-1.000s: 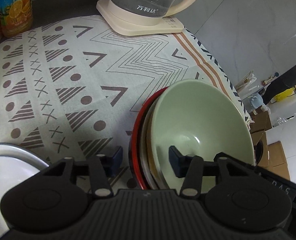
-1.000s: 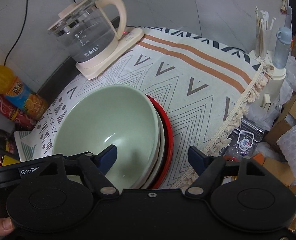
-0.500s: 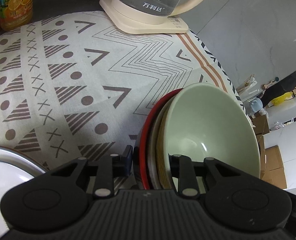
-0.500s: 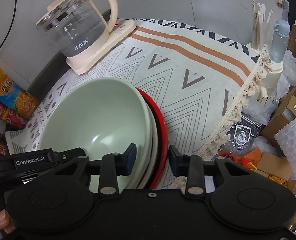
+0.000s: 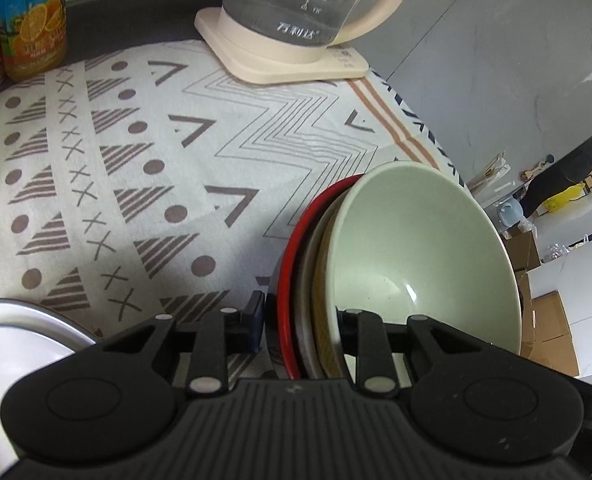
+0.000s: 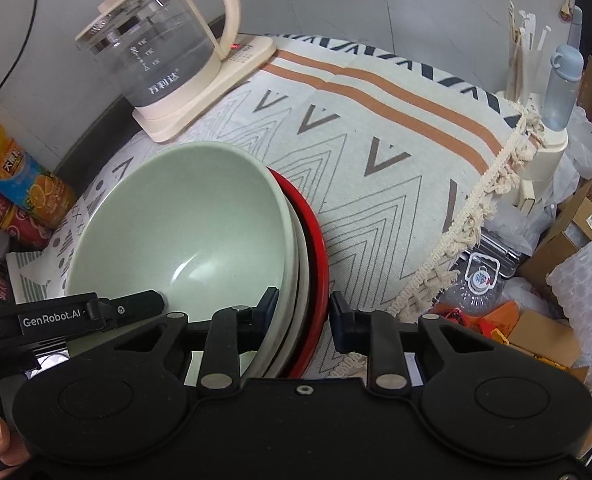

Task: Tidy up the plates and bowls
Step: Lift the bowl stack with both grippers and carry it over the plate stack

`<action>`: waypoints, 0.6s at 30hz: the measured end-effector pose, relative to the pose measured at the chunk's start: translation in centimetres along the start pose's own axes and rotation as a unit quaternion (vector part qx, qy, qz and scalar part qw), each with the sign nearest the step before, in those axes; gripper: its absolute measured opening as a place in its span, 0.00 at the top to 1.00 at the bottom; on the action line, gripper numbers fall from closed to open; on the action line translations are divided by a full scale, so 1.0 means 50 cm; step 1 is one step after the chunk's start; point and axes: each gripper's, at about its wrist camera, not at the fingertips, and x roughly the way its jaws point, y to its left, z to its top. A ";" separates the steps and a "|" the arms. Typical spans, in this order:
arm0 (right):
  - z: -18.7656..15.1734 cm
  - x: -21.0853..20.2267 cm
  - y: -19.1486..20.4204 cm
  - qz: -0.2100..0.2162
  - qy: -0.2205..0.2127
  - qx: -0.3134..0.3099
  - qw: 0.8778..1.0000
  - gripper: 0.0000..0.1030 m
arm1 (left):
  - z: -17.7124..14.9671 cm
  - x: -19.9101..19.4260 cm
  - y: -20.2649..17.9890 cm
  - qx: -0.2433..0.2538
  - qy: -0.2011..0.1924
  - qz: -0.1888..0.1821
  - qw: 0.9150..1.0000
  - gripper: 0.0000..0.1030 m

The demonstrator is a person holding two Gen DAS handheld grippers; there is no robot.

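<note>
A stack of dishes is held between both grippers: a pale green bowl [image 5: 419, 256] on top, beige dishes under it, a red plate [image 5: 292, 264] at the bottom. My left gripper [image 5: 299, 330] is shut on the stack's near rim. My right gripper [image 6: 301, 314] is shut on the opposite rim, with the green bowl [image 6: 180, 236] and red plate [image 6: 315, 248] between its fingers. The left gripper's body also shows in the right wrist view [image 6: 92, 312].
A glass kettle [image 6: 156, 60] on a cream base stands at the back of the patterned tablecloth [image 5: 136, 160]. Juice and soda bottles [image 5: 32, 16] stand at the back left. A white plate rim [image 5: 20, 328] lies near left. The table's fringed edge [image 6: 487, 200] borders boxes and clutter.
Both grippers closed from wide open onto the rims of the dish stack. The stack now sits a little higher and closer in both views.
</note>
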 end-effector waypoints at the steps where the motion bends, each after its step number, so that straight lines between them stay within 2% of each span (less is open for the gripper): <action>1: 0.002 -0.003 0.000 0.002 -0.001 0.001 1.000 0.75 | 0.002 -0.005 -0.003 0.001 -0.002 0.000 1.000 0.76; 18: 0.033 -0.083 0.041 0.035 -0.046 -0.033 0.998 0.75 | -0.005 -0.116 -0.009 -0.017 -0.064 0.011 0.998 0.75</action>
